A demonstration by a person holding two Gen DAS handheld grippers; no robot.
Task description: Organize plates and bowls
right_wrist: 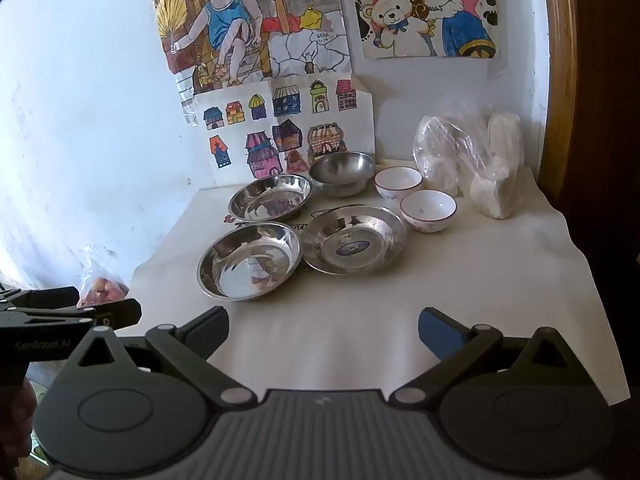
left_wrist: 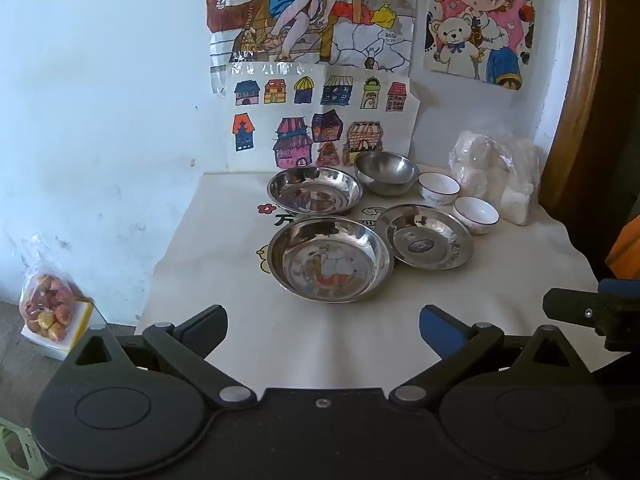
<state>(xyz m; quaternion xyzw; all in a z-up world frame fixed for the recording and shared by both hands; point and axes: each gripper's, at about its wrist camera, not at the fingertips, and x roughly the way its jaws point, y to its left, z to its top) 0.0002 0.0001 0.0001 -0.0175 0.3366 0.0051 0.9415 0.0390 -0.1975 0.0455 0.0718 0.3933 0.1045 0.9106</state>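
Against a wall hung with drawings, the cloth-covered table (left_wrist: 248, 344) carries unstacked steel plates (left_wrist: 329, 258) and bowls (left_wrist: 476, 214) far off, so the left gripper (left_wrist: 322, 326) and right gripper (right_wrist: 323, 328) wait near, spread wide, empty.

Pale blue scuffed wall (left_wrist: 100, 100), children's coloured drawings (left_wrist: 320, 120) taped up, white-clothed table (right_wrist: 460, 288), wooden frame (right_wrist: 560, 80), daylight
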